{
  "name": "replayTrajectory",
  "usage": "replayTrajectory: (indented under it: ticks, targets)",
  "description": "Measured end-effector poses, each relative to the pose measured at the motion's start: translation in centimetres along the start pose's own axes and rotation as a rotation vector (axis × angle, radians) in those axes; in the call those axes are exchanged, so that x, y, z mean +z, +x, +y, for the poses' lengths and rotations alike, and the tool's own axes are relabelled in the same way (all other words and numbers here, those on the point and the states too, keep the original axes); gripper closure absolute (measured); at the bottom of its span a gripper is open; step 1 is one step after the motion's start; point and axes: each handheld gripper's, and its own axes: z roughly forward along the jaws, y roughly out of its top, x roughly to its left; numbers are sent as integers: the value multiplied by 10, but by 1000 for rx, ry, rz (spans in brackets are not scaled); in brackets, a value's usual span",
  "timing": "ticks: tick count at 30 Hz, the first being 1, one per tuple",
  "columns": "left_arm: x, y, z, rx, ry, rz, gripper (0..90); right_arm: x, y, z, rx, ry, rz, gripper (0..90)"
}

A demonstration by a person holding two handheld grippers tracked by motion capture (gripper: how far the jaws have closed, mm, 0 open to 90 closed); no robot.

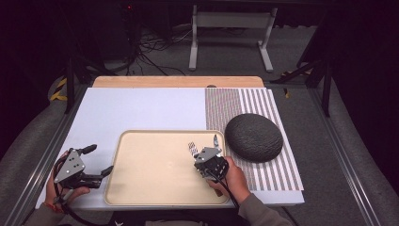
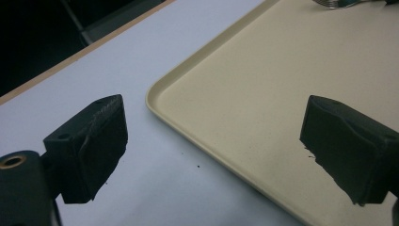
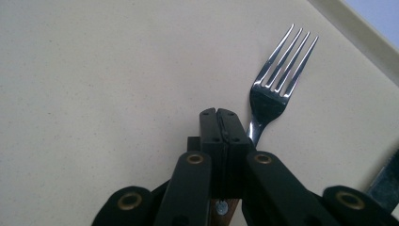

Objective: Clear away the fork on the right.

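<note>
You pinched the light, stiff, slippery fork (image 3: 275, 89) by its handle with right tongs (image 3: 225, 123), centre frame; left tongs (image 2: 214, 150) spread wide.

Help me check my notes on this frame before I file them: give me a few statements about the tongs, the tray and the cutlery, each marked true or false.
1. The left tongs are open, with the tray rim between their jaws. True.
2. The right tongs are wide open. False: their jaws are closed together.
3. A fork lies on the tray beside the right tongs, tines pointing away from them. True.
4. The dark round cushion sits on the tray. False: it rests on the striped mat, to the right of the tray.
5. The left tongs hold the fork. False: nothing is between their jaws but the tray rim below.
</note>
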Motion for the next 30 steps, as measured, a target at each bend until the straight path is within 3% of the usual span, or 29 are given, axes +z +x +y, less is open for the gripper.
replayTrajectory:
  ticks: [9, 30]
  targets:
    - [0, 0, 0, 2, 1, 2, 86, -3, -8, -5, 34, -1, -4, 900]
    - [-1, -1, 1, 2, -3, -5, 87, -8, -17, -12, 57, 7, -48, 900]
